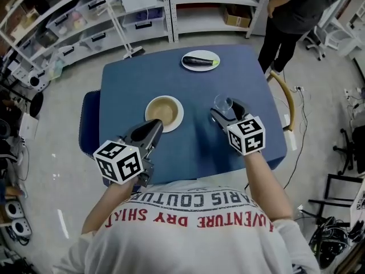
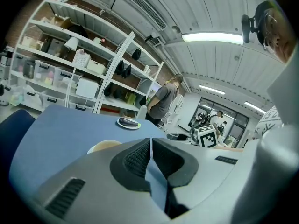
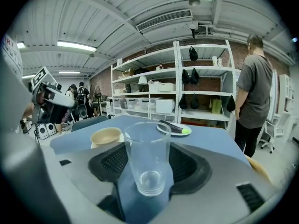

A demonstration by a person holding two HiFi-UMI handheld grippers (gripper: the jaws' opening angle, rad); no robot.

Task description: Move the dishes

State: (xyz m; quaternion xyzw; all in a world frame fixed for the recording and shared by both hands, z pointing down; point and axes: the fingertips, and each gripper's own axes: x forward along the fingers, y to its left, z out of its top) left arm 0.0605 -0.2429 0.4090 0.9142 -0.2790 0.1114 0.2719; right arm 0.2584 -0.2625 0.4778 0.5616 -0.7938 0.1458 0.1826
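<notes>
A tan bowl (image 1: 163, 110) sits on a white plate (image 1: 177, 122) at the middle of the blue table (image 1: 131, 79). At the far edge a second white plate (image 1: 201, 60) carries a dark eggplant (image 1: 198, 61). A clear empty glass (image 1: 223, 103) stands upright right of the bowl, and my right gripper (image 1: 223, 114) is shut on it. The right gripper view shows the glass (image 3: 147, 160) between both pads, with the bowl (image 3: 106, 136) and the eggplant plate (image 3: 174, 129) behind. My left gripper (image 1: 153, 125) is shut on nothing, its tip just short of the bowl's near-left rim (image 2: 105, 146).
A person (image 1: 296, 16) stands beyond the table's far right corner. White shelving (image 1: 85, 21) with bins lines the back wall. A blue chair (image 1: 89, 121) stands at the table's left side and a wooden chair back (image 1: 288, 99) at its right.
</notes>
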